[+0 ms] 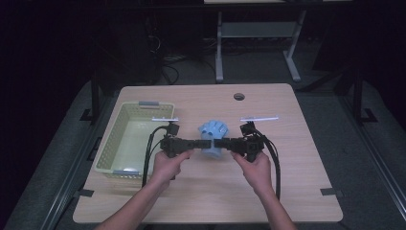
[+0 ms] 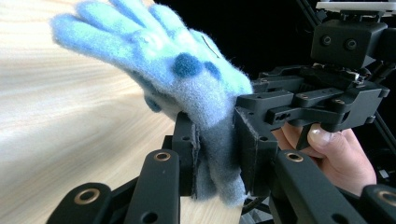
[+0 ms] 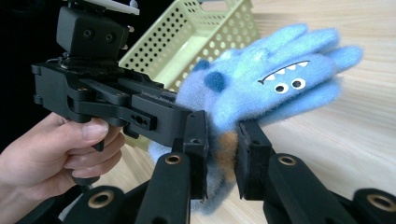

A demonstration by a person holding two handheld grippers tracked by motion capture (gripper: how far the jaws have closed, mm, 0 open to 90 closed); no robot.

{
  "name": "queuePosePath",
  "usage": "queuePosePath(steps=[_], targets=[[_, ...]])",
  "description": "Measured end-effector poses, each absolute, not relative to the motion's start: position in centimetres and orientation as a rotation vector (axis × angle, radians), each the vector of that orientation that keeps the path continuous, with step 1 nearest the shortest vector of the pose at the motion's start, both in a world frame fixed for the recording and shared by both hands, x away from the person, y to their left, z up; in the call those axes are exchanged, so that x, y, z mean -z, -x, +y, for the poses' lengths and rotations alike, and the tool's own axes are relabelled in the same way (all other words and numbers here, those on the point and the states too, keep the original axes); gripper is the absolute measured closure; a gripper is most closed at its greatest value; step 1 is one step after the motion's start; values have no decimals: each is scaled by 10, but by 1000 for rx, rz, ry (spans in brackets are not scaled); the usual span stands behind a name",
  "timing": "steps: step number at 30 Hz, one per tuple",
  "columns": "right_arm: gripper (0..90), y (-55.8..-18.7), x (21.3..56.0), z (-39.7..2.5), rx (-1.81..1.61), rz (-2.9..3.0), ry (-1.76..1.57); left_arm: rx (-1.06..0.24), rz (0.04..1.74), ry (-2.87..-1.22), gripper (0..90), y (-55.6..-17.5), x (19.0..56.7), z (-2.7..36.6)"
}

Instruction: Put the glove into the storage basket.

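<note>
You are holding fuzzy blue monster-face glove (image 1: 212, 135) above wooden table (image 1: 268, 191), left gripper (image 1: 205, 143) and right gripper (image 1: 221, 143) jaws both clamping cuff. Risk: pulling apart, stretching fabric, slipping out before pale green perforated basket (image 1: 111, 139).

Light-blue glove (image 3: 280, 74) with dark-blue spots, pale-green basket (image 1: 125, 139), black tongs (image 1: 209, 143).

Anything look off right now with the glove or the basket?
Nothing stands out. The blue glove is pinched at its cuff by both the left gripper and right gripper; the basket sits square at the table's left.
</note>
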State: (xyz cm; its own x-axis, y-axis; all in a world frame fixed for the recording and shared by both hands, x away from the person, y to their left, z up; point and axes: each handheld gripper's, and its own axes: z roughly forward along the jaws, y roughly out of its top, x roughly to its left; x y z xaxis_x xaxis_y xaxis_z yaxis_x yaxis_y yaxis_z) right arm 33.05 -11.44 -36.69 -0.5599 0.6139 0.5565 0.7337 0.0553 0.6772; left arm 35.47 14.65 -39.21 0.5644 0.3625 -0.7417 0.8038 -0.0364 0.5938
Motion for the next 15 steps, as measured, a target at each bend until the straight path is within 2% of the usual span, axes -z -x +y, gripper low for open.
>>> queuePosePath(steps=[15], targets=[[768, -339, 344, -76, 1555, -2227, 1295, 426, 984, -1605, 712, -351, 369, 193]])
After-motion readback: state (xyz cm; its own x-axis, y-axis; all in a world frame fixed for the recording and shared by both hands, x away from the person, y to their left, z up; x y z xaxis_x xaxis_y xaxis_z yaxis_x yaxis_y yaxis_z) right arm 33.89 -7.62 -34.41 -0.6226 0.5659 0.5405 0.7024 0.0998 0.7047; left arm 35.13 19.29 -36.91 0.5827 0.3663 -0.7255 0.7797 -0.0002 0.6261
